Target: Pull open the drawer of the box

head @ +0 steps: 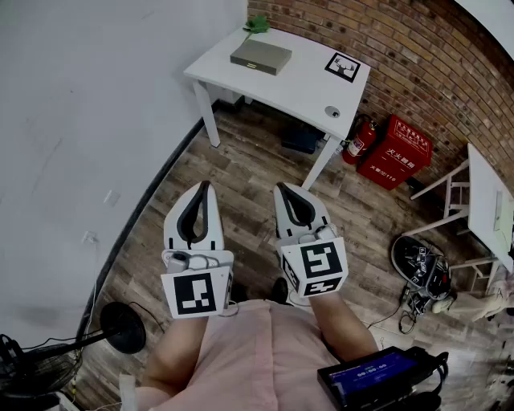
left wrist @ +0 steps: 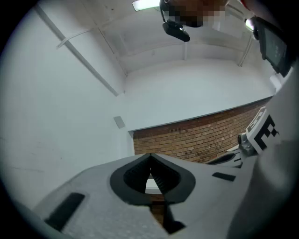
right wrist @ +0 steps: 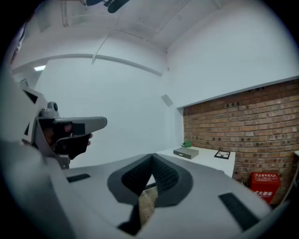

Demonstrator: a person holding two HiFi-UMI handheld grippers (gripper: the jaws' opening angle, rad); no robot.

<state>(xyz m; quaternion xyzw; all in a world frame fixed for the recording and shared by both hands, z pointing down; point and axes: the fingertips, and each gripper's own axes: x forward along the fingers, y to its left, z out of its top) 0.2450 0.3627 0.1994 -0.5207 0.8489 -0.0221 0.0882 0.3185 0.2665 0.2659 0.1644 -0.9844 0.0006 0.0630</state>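
Brick wall backs a white counter far ahead of both pairs of fingers. On that counter lies the flat grey box, with a green plant just beyond it, a black-and-white marker card to its right and a small round thing near the front edge. Bare wooden floor fills the stretch between the fingers and the counter. Ahead and off to the right of the right fingers, a red fire extinguisher and a red case stand side by side against the wall. Farther right are a second counter and a dark bag on the floor. Behind and to the left of the left fingers, a fan's round black base sits on the floor. Both pairs are held side by side close to the person's pink top, pointing ahead toward the counter, with the marker cubes nearest the body. Each pair is pressed together at the tips and grips nothing. The box lies well apart from both, roughly straight ahead of the gap between the two pairs.
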